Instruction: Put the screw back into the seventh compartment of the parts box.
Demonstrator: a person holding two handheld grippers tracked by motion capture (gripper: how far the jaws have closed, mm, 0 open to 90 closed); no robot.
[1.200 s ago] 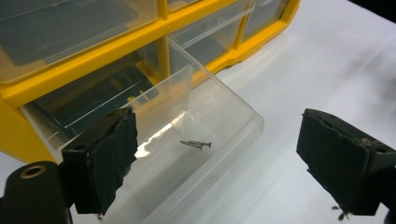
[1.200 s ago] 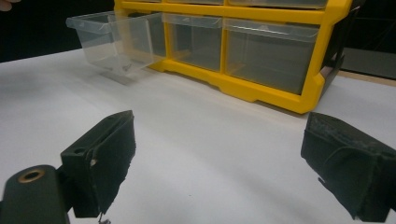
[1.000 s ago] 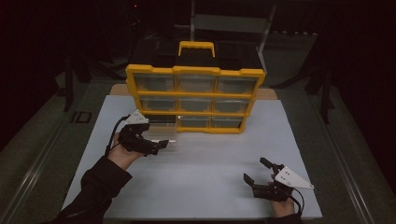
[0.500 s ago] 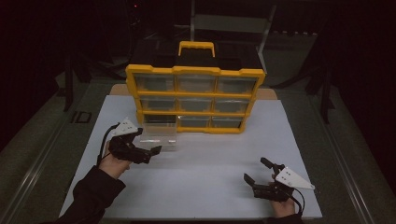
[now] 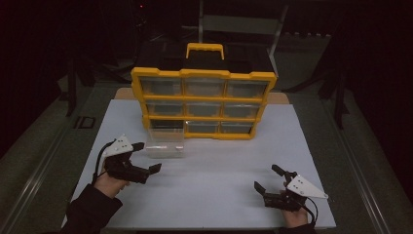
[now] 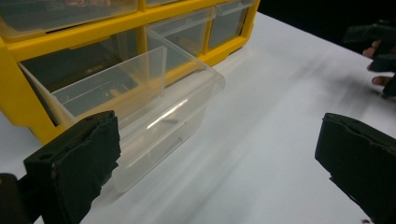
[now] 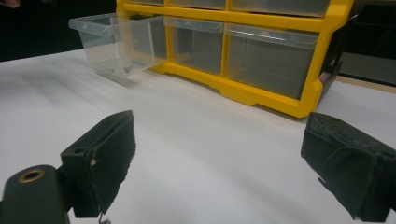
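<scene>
clear drawer [image 5: 165, 143] sticking out of yellow organizer [image 5: 203, 103] at its bottom-left slot, resting on white mat [image 5: 209, 185] | left gripper [image 5: 147, 157] hovering just beside drawer, jaws spread wide (holding nothing) | right gripper [image 5: 267, 179] sitting well apart, jaws gaping too

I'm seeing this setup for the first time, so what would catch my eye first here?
The yellow organizer with its grid of clear drawers stands at the far middle of the white table. Its bottom-left drawer is pulled out toward the person. Nearer the person, the left gripper hovers just short of that drawer and the right gripper sits at the near right, both with jaws open and empty.
</scene>
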